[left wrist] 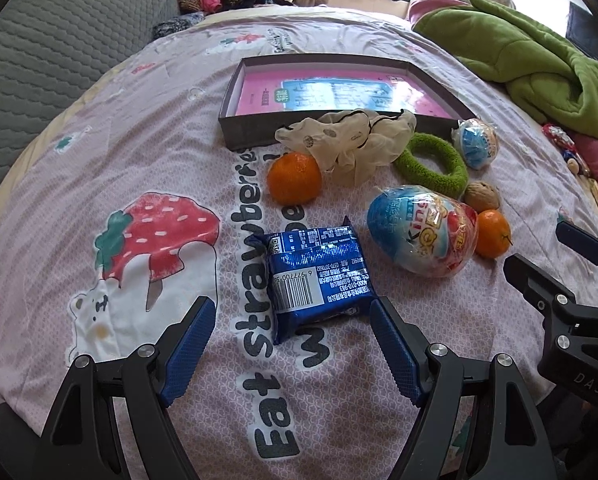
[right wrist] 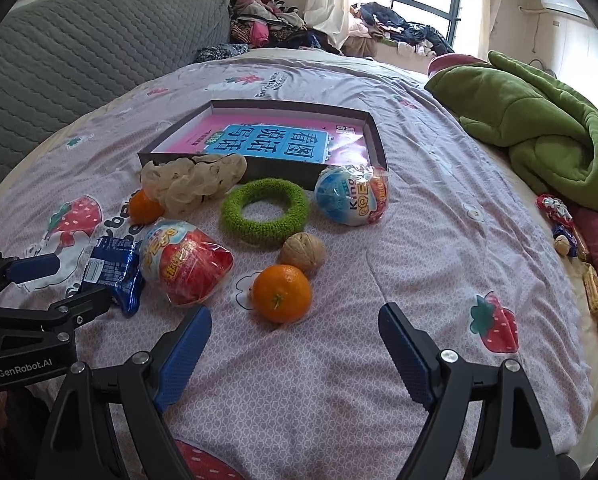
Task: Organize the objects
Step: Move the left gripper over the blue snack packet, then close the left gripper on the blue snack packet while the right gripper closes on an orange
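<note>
Two grippers hover over a bedspread (right wrist: 439, 240) of thin lilac cotton printed with strawberries and bold black lettering. The left gripper (left wrist: 291, 320) is spread wide, its ribbed blue pads (left wrist: 189, 344) on either side of the near end of a blue foil snack packet (left wrist: 319, 276); the right-hand pad looks to be just at the packet's corner, though I cannot tell whether it touches, and nothing is gripped. The right gripper (right wrist: 295, 328) is likewise spread wide and empty, with a glossy, dimpled tangerine (right wrist: 281, 293) just beyond its tips and not between the pads. Touching that fruit's far side is a wrinkled tan walnut (right wrist: 302, 253). Left of them lies a large egg-shaped sweet in crinkly clear wrap (right wrist: 187, 265); a smaller wrapped egg (right wrist: 349, 196) rests against the front wall of a shallow dark cardboard box (right wrist: 275, 168), which holds a flat pink and blue booklet (right wrist: 267, 142). A fuzzy green ring (right wrist: 265, 211) lies flat near the box, beside a gauzy cream scrunchie (right wrist: 191, 180) that leans on a second tangerine (left wrist: 295, 178). A plush green blanket (right wrist: 539, 124) is heaped at the bed's right edge.
</note>
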`<control>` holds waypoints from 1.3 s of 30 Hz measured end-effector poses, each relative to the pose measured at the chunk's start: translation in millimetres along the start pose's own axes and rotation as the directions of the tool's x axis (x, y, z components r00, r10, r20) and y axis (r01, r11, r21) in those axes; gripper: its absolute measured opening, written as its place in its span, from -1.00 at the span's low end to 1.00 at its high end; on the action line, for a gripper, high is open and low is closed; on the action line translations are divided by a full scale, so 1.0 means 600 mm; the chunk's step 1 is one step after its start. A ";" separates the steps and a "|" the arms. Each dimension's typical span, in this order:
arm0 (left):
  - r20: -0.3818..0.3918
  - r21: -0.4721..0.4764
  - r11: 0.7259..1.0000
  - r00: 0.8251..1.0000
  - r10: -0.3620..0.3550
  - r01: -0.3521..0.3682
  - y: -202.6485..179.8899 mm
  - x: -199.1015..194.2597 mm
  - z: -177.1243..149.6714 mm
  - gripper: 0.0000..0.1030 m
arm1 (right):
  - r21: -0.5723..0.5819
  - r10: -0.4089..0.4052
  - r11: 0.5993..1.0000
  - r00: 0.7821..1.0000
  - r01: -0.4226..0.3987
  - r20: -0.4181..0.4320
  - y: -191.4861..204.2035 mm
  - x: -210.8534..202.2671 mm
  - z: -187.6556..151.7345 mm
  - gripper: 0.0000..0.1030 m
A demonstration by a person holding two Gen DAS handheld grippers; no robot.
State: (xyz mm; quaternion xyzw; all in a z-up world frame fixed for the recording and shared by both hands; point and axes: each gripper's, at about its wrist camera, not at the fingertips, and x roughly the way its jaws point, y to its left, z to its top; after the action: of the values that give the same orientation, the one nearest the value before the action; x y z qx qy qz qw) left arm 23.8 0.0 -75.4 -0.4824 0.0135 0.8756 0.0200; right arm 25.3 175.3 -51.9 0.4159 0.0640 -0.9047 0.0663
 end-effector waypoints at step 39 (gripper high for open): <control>-0.004 -0.054 0.998 1.000 -0.023 0.023 0.006 0.080 0.034 0.55 | 0.018 0.017 1.000 1.000 -0.017 -0.024 0.001 0.078 0.000 -0.06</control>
State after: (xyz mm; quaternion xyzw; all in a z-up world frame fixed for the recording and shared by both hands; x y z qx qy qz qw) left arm -19.4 -1.9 -105.2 -0.4847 -0.0155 0.8744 0.0170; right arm -4.5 171.9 -87.6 0.4280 0.0531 -0.8995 0.0694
